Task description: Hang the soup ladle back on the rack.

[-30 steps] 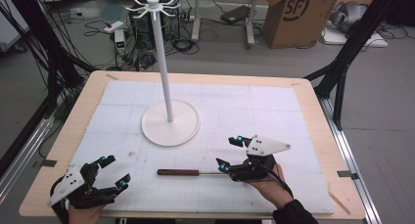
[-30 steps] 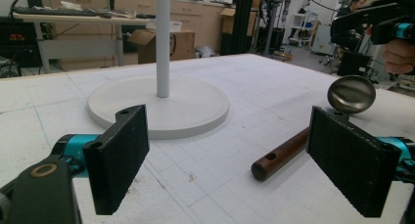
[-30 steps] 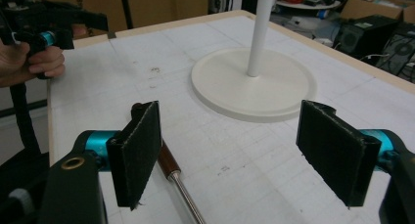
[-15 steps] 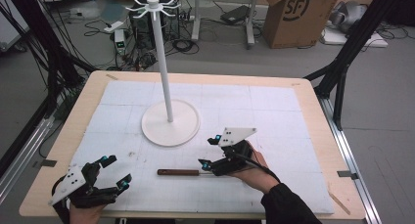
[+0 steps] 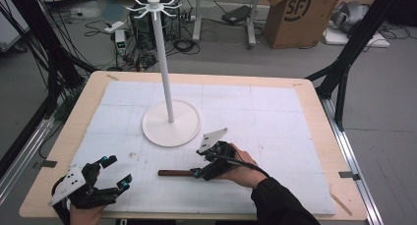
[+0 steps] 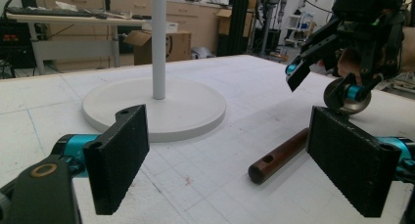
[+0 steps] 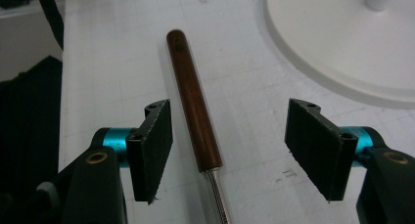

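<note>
Jaws of the right hand-held gripper (image 7: 227, 153) stand apart on either side of the tool (image 7: 193, 104), with clear gaps between each pad and the brown wooden handle; no contact seen. They have just been closing, with the handle between them but not yet pinched. Handle runs lengthwise up the middle of the right gripper view, its metal shaft passing out at the bottom edge between the jaws.

Tool (image 5: 175, 173) lies flat on the white surface (image 5: 275, 117), in front of the round base of the white stand (image 5: 170, 123) and apart from it. Right hand-held gripper (image 5: 199, 173) sits low over the tool's right end in the high view.

Left hand-held gripper (image 5: 114, 172) rests near the front left corner of the surface, jaws wide open, nothing between them. Its own view shows the tool's handle end (image 6: 279, 156) lying ahead of its pads, untouched, and the right hand-held gripper (image 6: 313, 84) beyond.
</note>
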Demonstrator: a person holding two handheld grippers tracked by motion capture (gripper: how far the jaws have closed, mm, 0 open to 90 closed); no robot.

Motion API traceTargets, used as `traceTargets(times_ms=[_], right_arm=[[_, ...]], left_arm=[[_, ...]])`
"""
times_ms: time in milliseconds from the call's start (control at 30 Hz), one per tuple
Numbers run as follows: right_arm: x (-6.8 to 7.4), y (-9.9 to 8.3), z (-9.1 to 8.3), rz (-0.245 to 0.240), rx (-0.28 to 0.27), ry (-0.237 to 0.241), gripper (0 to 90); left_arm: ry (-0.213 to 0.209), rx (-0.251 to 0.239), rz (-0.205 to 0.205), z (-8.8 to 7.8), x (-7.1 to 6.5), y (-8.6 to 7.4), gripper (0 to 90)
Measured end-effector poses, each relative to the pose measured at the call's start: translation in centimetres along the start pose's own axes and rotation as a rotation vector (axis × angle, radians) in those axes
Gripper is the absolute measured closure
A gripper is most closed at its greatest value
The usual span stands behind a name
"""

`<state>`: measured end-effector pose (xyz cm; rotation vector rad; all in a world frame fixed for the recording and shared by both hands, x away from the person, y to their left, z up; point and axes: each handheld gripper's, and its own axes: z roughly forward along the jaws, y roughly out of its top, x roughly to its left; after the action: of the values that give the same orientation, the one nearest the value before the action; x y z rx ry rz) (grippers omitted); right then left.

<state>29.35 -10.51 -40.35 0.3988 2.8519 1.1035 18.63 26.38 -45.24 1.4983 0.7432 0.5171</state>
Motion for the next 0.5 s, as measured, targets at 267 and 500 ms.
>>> traceTargets(times_ms=[267,500], right_arm=[[0.0,0.2,1.4,-0.006,0.069,0.034,36.6],[0.1,0.2,2.1,-0.005,0.097,0.056,37.4]], left_arm=[[0.0,-0.003,0.0,-0.1,0.1,0.0,16.7],[0.0,-0.004,-0.001,-0.1,0.1,0.0,16.7]])
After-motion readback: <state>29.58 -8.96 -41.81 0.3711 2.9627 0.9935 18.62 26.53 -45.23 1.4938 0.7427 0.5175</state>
